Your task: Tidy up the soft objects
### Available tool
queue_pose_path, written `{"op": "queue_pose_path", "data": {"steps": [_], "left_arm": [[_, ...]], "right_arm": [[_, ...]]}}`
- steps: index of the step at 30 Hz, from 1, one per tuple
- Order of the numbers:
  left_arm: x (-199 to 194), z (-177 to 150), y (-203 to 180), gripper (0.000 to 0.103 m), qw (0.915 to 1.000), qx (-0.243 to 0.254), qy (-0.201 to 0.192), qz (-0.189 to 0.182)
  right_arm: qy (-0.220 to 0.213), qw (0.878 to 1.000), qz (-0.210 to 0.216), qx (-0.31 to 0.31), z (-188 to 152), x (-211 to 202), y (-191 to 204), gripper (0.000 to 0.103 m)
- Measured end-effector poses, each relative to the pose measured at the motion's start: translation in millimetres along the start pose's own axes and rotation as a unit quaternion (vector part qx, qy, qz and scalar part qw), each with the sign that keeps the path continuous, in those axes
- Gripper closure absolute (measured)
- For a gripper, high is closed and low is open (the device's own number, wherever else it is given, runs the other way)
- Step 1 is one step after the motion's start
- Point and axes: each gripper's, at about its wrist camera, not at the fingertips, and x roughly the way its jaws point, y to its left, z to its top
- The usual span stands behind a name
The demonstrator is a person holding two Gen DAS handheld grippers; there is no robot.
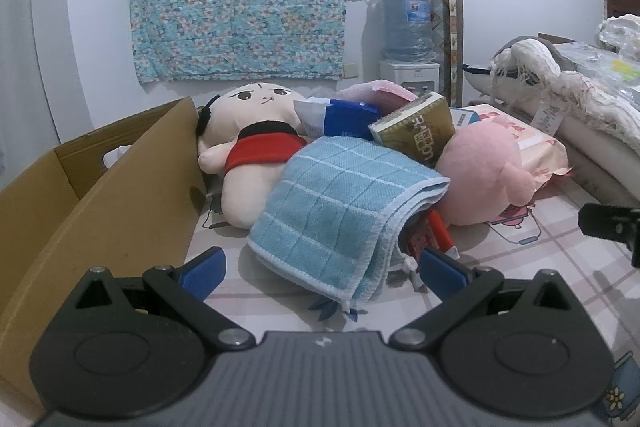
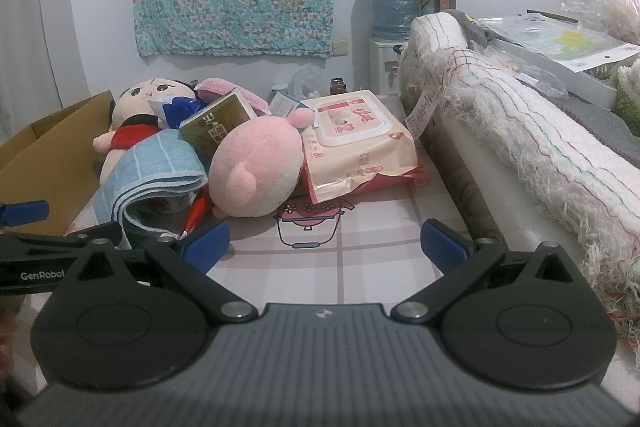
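Note:
A folded light-blue towel [image 1: 340,211] lies at the front of a pile on the table; it also shows in the right wrist view [image 2: 156,167]. Behind it lie a cream doll in a red top [image 1: 248,143] [image 2: 132,115] and a round pink plush [image 1: 480,175] [image 2: 256,171]. My left gripper [image 1: 322,267] is open, its blue fingertips on either side of the towel's near edge. My right gripper [image 2: 324,247] is open and empty over bare tablecloth, short of the pink plush.
An open cardboard box [image 1: 100,203] stands at the left. A gold box [image 1: 416,135], blue packet [image 1: 348,119], wet-wipes pack [image 2: 356,143] and red pen [image 1: 440,231] lie in the pile. A rolled white fringed blanket [image 2: 520,131] lines the right side.

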Motion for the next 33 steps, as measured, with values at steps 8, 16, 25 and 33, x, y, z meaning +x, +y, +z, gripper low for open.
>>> {"op": "queue_pose_path", "data": {"steps": [8,16,25,33], "left_arm": [[1.5,-1.5,4.7,0.000,1.0000,-0.004,0.000,0.005],[1.4,-0.8,2.8,0.000,1.0000,-0.004,0.001,0.006],[0.4,0.1,1.3,0.000,1.0000,-0.004,0.000,0.008],[-0.1,1.1,0.1,0.000,1.0000,-0.004,0.000,0.009]], "right_arm": [[0.000,1.000,0.000,-0.001,0.5,-0.1,-0.1,0.001],[0.000,1.000,0.000,0.000,0.4,-0.1,0.3,0.001],[0.001,1.000,0.001,0.000,0.4,0.1,0.2,0.001],[0.001,1.000,0.001,0.002,-0.5,0.0,2.2,0.001]]}}
